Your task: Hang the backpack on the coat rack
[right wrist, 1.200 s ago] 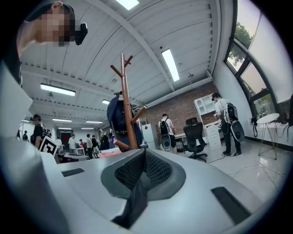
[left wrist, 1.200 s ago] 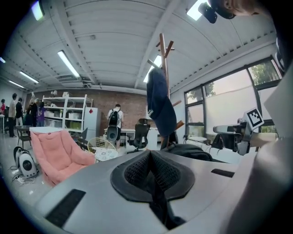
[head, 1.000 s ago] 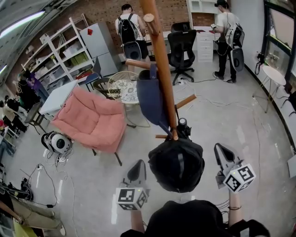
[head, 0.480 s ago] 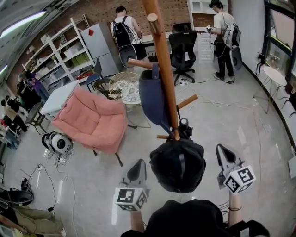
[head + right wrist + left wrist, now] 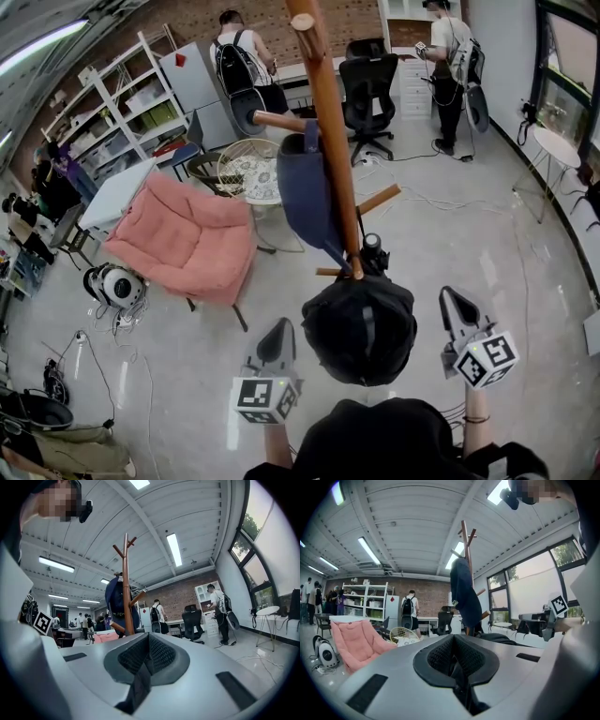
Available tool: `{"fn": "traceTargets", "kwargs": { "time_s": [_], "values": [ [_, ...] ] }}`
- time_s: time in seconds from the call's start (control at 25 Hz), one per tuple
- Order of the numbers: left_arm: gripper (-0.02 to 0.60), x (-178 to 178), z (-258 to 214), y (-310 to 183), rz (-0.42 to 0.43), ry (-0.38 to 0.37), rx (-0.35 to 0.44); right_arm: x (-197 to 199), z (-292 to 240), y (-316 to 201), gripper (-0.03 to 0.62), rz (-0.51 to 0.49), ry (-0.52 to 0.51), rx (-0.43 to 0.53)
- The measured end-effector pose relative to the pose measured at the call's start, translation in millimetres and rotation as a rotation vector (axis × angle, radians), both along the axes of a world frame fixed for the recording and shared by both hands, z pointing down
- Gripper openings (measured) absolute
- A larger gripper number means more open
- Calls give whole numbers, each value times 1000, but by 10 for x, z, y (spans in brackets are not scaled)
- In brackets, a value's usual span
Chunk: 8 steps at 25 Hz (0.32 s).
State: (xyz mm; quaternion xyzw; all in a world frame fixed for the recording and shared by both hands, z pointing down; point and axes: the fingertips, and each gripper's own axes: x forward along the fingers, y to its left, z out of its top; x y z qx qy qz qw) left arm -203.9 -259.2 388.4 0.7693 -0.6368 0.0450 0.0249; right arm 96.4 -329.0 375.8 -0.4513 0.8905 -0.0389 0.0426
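Only the background has shifted since the earlier frames: one bystander (image 5: pixel 236 58) at the far desks now stands further left in head view. The left gripper (image 5: pixel 281 330) and right gripper (image 5: pixel 450 302) sit where they were, and the navy backpack (image 5: pixel 302 192) has not shifted.

Findings:
- The left fingers (image 5: pixel 440 657) are pressed together with nothing between them; the right fingers (image 5: pixel 161 654) likewise.
- The backpack hangs from an upper peg (image 5: pixel 274 120) of the coat rack (image 5: pixel 330 122), ahead of and above both pairs of fingers, well apart from them.
- A dark rounded bulk (image 5: pixel 358 328) lies between the two pairs of fingers; what it is cannot be told.

Judgement: the hang looks complete – nothing is left in hand.

Count: one coat rack, four pegs in head view, one navy backpack, two grippers, two bystanders at the desks.
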Motion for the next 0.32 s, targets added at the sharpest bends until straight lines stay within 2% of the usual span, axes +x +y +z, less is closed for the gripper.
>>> {"fn": "traceTargets", "kwargs": {
  "time_s": [0.32],
  "values": [
    [15,-13,51,-56,-4,-11,-14,14,64,-65,12,7,-9,-17]
  ]
}}
